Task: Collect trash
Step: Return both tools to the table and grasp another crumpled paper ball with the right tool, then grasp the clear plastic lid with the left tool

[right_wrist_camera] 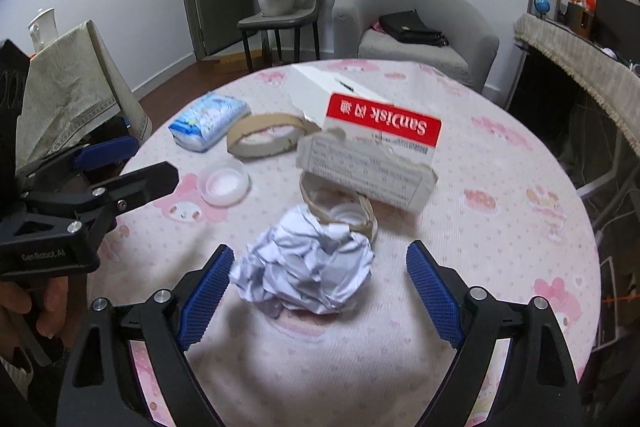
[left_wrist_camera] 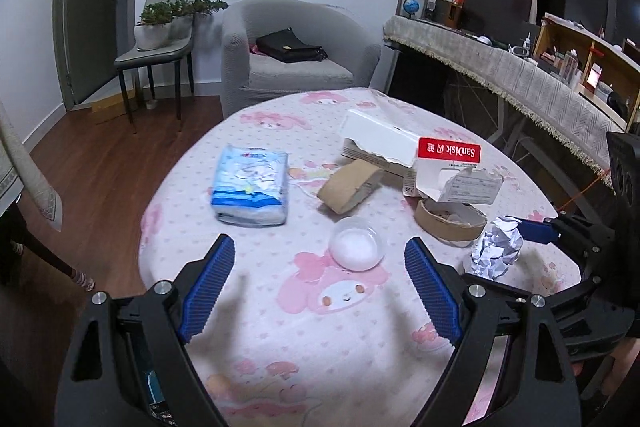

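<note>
The crumpled paper ball [right_wrist_camera: 306,263] is seen on the pink tablecloth [right_wrist_camera: 500,227], between the spread, untouching fingers of the right gripper [right_wrist_camera: 320,291]. The left gripper [left_wrist_camera: 320,283] is held wide apart, empty, just short of a small plastic cup [left_wrist_camera: 356,243].

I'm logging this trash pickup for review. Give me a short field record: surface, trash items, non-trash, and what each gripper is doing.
surface: round table with a pink cartoon cloth
trash items: crumpled paper ball; torn SanDisk box; two cardboard tape rings
other items: tissue pack; small clear plastic cup
left gripper: open, nothing held, fingers either side of the cup, above the cloth
right gripper: open, paper ball between the fingers, not yet pinched
</note>
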### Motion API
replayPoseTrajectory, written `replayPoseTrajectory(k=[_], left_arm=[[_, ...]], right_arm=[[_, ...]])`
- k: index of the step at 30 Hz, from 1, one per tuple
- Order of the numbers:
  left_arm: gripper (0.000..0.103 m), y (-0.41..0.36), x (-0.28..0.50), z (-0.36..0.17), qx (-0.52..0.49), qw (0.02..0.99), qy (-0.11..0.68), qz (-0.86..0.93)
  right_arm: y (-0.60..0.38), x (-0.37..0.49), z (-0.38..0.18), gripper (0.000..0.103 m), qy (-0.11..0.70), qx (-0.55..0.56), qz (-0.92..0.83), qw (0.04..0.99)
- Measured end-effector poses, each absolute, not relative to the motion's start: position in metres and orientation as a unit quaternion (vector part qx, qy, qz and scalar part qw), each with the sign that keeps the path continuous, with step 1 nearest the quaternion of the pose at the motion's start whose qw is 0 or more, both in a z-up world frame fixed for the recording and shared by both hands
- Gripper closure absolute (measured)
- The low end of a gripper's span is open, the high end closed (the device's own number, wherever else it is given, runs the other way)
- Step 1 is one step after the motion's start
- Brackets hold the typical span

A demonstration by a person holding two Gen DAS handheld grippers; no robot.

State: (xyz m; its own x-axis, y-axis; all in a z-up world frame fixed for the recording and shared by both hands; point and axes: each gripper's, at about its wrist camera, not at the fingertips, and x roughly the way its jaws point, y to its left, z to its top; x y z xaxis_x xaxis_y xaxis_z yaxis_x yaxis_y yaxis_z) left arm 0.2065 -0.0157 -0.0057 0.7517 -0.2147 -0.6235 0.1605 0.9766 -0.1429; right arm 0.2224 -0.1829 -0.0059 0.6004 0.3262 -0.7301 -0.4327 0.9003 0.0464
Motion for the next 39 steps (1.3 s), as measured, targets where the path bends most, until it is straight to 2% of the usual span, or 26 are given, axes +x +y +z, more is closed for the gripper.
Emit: replayPoseTrajectory(k=[2, 4, 7, 17, 28, 34, 39], left_arm=[[0.014, -0.020, 0.211, -0.009, -0.036, 0.932, 0.346, -0.098], [0.015, -0.023, 0.214, -0.013, -0.033, 0.930, 0.353, -0.096], [0.017, -0.028, 0.220, -0.016, -0.031, 0.928, 0.359, -0.098], [0.033, -0.048, 0.234, -0.021, -0.017, 0.920, 0.378, -0.103], [0.041, -0.063, 0.251, -0.029, 0.014, 0.908, 0.409, -0.088], [0.061, -0.067, 0.253, -0.028, 0.024, 0.910, 0.407, -0.078], [0.061, -0.061, 0.252, -0.026, 0.000, 0.910, 0.405, -0.085]], right_arm=[[-0.186, 0.224, -0.007, 0.035, 0.398, -0.057, 0.223, 0.888], [-0.188, 0.225, -0.009, 0.041, 0.402, -0.059, 0.225, 0.886], [-0.193, 0.223, -0.007, 0.046, 0.399, -0.055, 0.232, 0.886], [-0.220, 0.218, 0.006, 0.047, 0.383, -0.043, 0.220, 0.896], [-0.233, 0.214, 0.008, 0.047, 0.382, -0.045, 0.219, 0.897], [-0.238, 0.214, 0.009, 0.047, 0.383, -0.047, 0.217, 0.897], [-0.237, 0.214, 0.013, 0.047, 0.380, -0.046, 0.218, 0.898]])
